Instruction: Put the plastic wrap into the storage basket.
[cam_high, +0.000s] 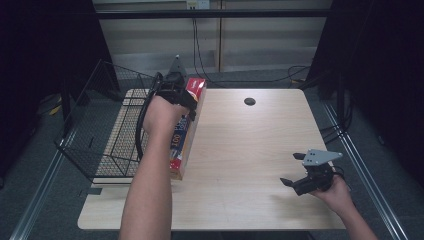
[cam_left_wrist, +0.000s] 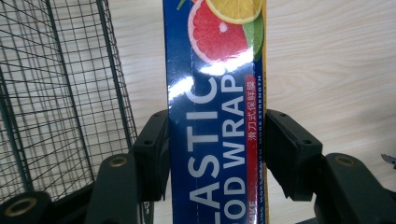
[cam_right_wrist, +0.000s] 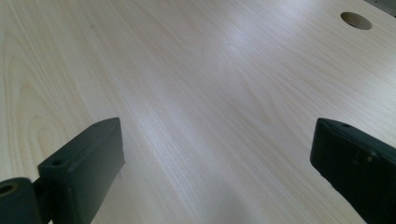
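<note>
1. The counter is a big, pale wood top. It lies under both pairs of fingers.

2. A black wire basket sits at the counter's edge. In the left gripper view its mesh is just beside the left-hand finger, on the outer side.

3. A long box of plastic wrap is up off the counter, tilted, with its red end high and its other end low near the counter. In the left gripper view the box runs straight up between the two fingers. It is dark blue with a red stripe. The big white letters read "ASTIC" and "OD WRAP"; the starts of the words are cut off. Small Chinese writing runs down the red stripe. Past the fingertips there is a picture of a pink grapefruit slice and a yellow lemon slice.

4. The left gripper has its fingers pinching the box, one on each long side, touching it.

5. The right gripper is well apart from the box, low over bare wood. Its fingers are spread wide with nothing between them.

6. A small round hole in the counter lies far ahead of the right fingers.
</note>
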